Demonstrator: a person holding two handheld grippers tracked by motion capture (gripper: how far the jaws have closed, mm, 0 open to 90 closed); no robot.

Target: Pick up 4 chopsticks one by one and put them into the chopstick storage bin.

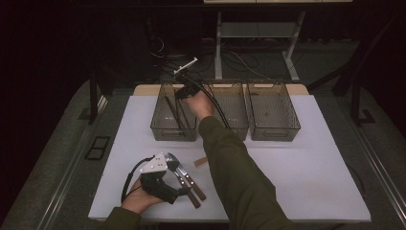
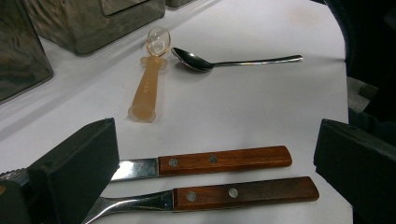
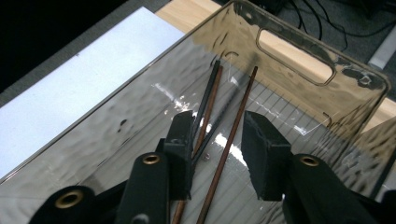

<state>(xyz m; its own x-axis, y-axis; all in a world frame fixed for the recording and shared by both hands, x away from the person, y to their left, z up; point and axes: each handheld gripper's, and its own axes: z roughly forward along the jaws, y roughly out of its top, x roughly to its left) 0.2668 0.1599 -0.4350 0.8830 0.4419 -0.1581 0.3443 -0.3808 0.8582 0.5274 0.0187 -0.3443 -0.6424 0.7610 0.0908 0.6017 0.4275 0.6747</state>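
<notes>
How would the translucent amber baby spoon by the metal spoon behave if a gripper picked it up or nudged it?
The amber spoon looks like thin translucent plastic, so probably light and easily skidded across the smooth white table. Its handle appears thick and rounded, so it may roll a little when pushed. Its glossy surface suggests it could slip between hard pads.

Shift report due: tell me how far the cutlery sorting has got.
Done: chopsticks lie in the left bin. In hand: the right tool hangs open over them, one stick between its jaws. Left: two wooden-handled pieces by the left tool, a spoon, a plastic scoop.
</notes>
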